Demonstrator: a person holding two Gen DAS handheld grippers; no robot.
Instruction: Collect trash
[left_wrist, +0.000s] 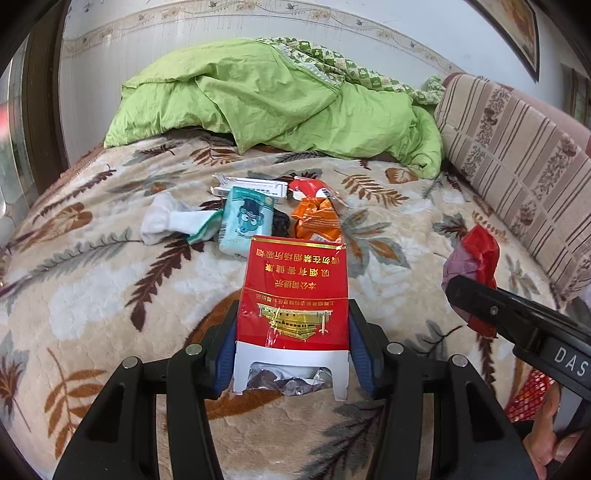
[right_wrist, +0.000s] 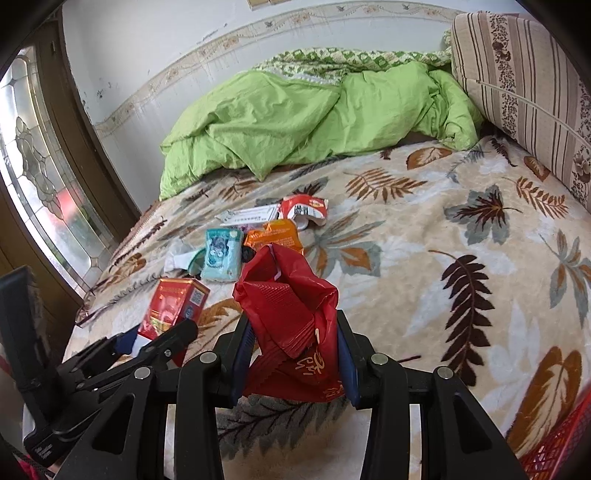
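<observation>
Cigarette pack (left_wrist: 293, 295) lies lengthwise along left tool (left_wrist: 293, 354), opened end toward camera.

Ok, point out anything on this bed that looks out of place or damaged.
A litter heap lies mid-blanket: a white sock, teal tissue pack, crumpled orange wrapper, torn red wrapper. The red cigarette pack in the left gripper has torn cellophane.

Upside-down gold Chinese print, including 吸烟有害健康 and 本公司提示, covers the red cigarette pack (left_wrist: 293, 291), which also carries a QR code on its side. White letters "DAS" mark the right gripper's black body (left_wrist: 567, 363). Gold script on the red plastic bag (right_wrist: 291, 325) stays unreadable.
</observation>
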